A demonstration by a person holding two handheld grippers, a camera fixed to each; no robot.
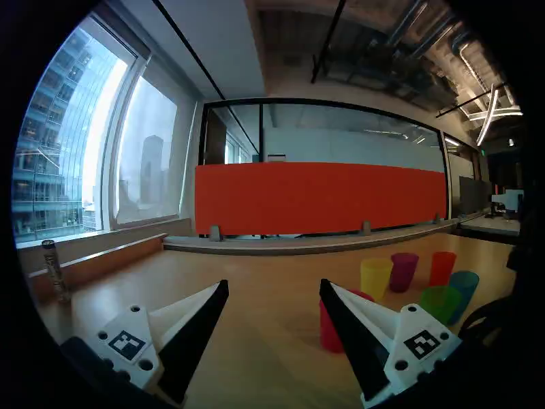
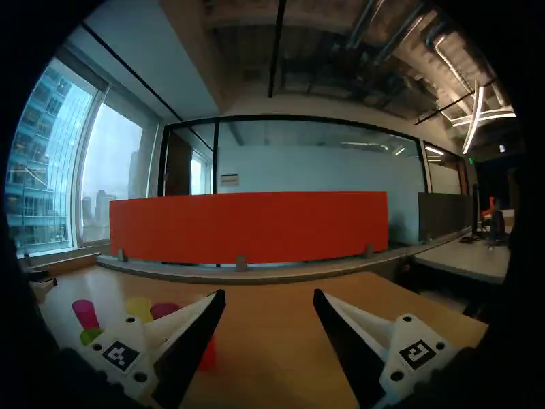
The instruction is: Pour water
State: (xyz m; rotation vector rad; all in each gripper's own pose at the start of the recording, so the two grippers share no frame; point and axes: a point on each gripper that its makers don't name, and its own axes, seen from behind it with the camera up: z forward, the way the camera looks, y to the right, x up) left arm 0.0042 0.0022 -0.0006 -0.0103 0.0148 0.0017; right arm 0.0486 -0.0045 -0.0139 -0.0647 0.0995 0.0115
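Wooden desk (image 1: 272,347) beside tall office windows (image 1: 88,157), an orange partition (image 1: 320,198) behind. In the left gripper view, a slim dark bottle (image 1: 54,269) stands on the ledge far left of the jaws. The left gripper (image 1: 272,283) hangs over the desk, jaws spread and empty. A red cup (image 1: 329,332) sits just behind its right finger, with a yellow cup (image 1: 376,276), purple cup (image 1: 403,270), orange cup (image 1: 443,267), teal cup (image 1: 466,285) and green cup (image 1: 439,302) clustered right of the jaws. In the right gripper view, the right gripper (image 2: 268,293) is also spread wide, holding nothing; the cups stand left of and behind its left finger
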